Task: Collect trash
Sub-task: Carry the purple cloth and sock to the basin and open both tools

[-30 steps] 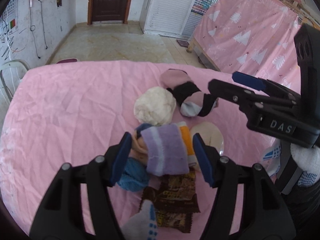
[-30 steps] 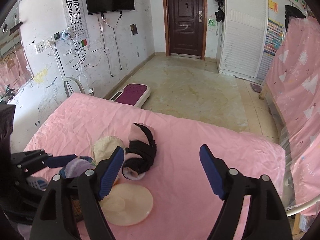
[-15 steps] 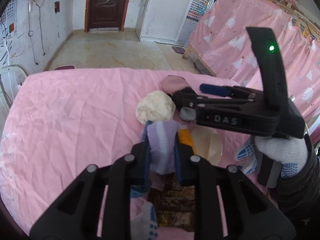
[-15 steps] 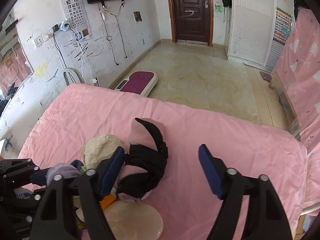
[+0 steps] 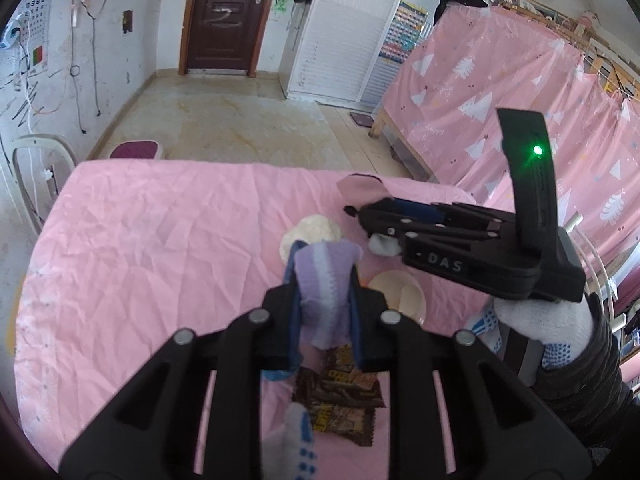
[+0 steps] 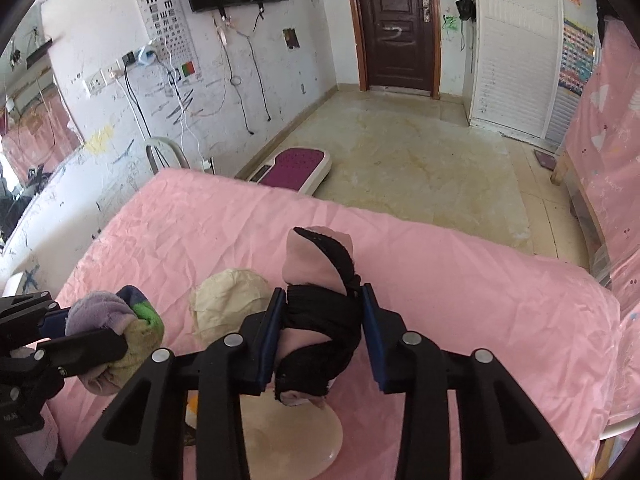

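Observation:
My left gripper (image 5: 325, 280) is shut on a purple-and-white striped sock (image 5: 326, 276) and holds it above the pink bed; it also shows at the left of the right wrist view (image 6: 96, 312). My right gripper (image 6: 323, 312) is shut on a black-and-pink sock bundle (image 6: 320, 304), lifted over a cream round plate (image 6: 292, 436). In the left wrist view the right gripper (image 5: 372, 216) reaches in from the right. A brown snack wrapper (image 5: 340, 396) lies on the sheet under my left gripper. A cream crumpled ball (image 5: 310, 232) lies just beyond.
The pink sheet (image 5: 160, 240) covers the bed. The cream plate (image 5: 400, 294) sits right of my left gripper. A blue cloth piece (image 5: 280, 374) lies by the wrapper. A white chair (image 5: 36, 160) stands at the bed's left; a scale (image 6: 292, 168) lies on the floor beyond.
My left gripper closed on the striped sock and lifted it. My right gripper moved in over the black-and-pink socks, closed on them and raised them.

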Demonstrator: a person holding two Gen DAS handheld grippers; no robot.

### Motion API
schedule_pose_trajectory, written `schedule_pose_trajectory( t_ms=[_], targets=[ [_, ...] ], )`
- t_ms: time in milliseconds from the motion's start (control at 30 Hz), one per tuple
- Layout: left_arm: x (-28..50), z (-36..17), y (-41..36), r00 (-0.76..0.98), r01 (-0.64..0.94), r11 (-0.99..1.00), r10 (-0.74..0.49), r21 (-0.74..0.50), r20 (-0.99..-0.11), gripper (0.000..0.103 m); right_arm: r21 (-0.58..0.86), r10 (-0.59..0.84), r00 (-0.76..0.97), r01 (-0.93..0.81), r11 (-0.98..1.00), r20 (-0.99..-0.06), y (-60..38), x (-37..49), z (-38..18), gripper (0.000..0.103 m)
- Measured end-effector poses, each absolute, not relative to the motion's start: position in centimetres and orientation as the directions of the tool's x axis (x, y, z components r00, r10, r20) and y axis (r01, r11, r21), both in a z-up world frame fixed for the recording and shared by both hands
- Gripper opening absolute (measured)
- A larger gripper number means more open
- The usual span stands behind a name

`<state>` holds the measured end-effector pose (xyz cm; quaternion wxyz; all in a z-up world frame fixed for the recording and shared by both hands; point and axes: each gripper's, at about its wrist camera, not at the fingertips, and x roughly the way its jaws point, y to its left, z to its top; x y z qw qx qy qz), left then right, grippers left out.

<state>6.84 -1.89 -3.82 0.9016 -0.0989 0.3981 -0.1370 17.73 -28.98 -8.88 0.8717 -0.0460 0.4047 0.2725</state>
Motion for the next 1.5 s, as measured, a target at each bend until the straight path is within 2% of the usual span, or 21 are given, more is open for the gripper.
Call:
schedule_pose_trajectory(
  t_ms=[333, 633, 1067, 1500],
  targets=[
    [5.0, -0.1, -5.6, 0.694, 0.205, 0.95, -0.31, -0.234, -0.65, 0.018, 0.161, 0.444, 0.611, -0.461, 0.872, -0.655, -34.8, 14.6, -5.8, 0.027],
    [5.2, 1.6, -11.2, 0.689, 0.269, 0.946, -0.322, -0.184, -0.649, 0.018, 0.187, 0.405, 0.681, -0.373, 0.909, -0.61, -42.5, 12.2, -5.0, 0.027],
    [6.0, 1.1, -20.9, 0.626, 0.394, 0.906, -0.388, -0.155, -0.676, 0.018, 0.253, 0.326, 0.753, -0.216, 0.943, -0.572, -53.8, 8.0, -6.6, 0.028],
    [6.7, -1.1, -29.1, 0.54, 0.487, 0.862, -0.424, -0.141, -0.727, 0.018, 0.326, 0.278, 0.777, -0.099, 0.94, -0.565, -62.9, 4.7, -10.5, 0.028]
  ],
)
